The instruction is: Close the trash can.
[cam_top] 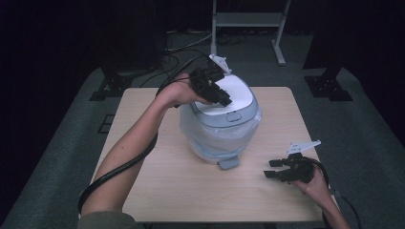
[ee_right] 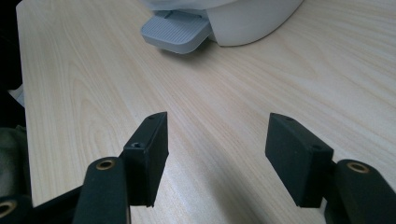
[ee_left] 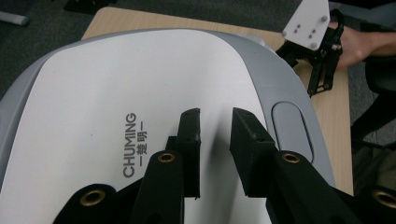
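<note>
The bin (cam_top: 220, 125), white-lidded with a plastic liner and a grey pedal (cam_top: 228, 163), is standing at the middle of the surface (cam_top: 157, 186). The left hand-held gripper (cam_top: 221, 98) is hovering over the lid (ee_left: 116, 93), jaws narrowly apart, gripping nothing; whether they touch it is unclear. The right hand-held gripper (cam_top: 271, 169) is resting near the surface's right front corner, jaws spread wide and empty. Cables are lying on the grey floor (cam_top: 372, 143) beyond.

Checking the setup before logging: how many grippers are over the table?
2: the left gripper sits on the bin lid; the right gripper hovers open over the table near its right front corner.
</note>
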Demonstrator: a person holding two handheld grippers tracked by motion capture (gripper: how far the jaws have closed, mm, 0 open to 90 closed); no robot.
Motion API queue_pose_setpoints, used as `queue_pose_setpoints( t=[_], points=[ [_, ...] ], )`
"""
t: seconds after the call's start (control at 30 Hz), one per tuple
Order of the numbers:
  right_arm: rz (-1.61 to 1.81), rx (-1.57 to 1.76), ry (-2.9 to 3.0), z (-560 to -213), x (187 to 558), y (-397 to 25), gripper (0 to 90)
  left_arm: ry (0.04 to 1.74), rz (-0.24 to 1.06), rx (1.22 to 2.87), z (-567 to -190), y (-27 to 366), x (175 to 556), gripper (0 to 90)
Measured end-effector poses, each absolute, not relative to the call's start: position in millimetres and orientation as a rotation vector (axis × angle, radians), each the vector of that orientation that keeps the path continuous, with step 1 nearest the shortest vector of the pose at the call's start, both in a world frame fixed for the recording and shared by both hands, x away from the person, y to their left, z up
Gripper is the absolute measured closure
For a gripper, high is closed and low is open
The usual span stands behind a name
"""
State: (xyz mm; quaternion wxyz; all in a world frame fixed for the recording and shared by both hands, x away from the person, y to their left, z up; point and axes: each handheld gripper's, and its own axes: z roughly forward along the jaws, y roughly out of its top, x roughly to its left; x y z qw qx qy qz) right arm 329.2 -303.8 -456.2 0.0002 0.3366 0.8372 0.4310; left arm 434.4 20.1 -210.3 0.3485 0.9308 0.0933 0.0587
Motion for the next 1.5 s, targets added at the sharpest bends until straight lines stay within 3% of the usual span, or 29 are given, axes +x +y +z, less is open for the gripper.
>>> queue_pose_setpoints(
  t=[0.67, 0.77, 0.87, 1.0, 1.5],
  points=[
    [1.35, 1.061, 2.634, -457.6, 330.6, -303.0, 38.2, 0.272, 0.167, 2.398, -215.7, 21.9, 429.1, 84.5],
    [1.351, 1.062, 2.631, -457.1, 330.6, -303.6, 38.2, 0.253, 0.159, 2.391, -216.1, 22.5, 427.6, 80.4],
    [1.354, 1.064, 2.628, -456.9, 331.0, -304.1, 38.2, 0.241, 0.113, 2.389, -215.3, 22.6, 427.7, 69.4],
    [1.353, 1.063, 2.629, -456.8, 330.8, -303.9, 38.1, 0.259, 0.116, 2.37, -212.7, 26.1, 427.1, 61.6],
    [1.353, 1.069, 2.612, -454.2, 328.5, -304.7, 37.8, 0.268, 0.181, 2.387, -200.9, 49.5, 406.6, 53.6]
  ],
)
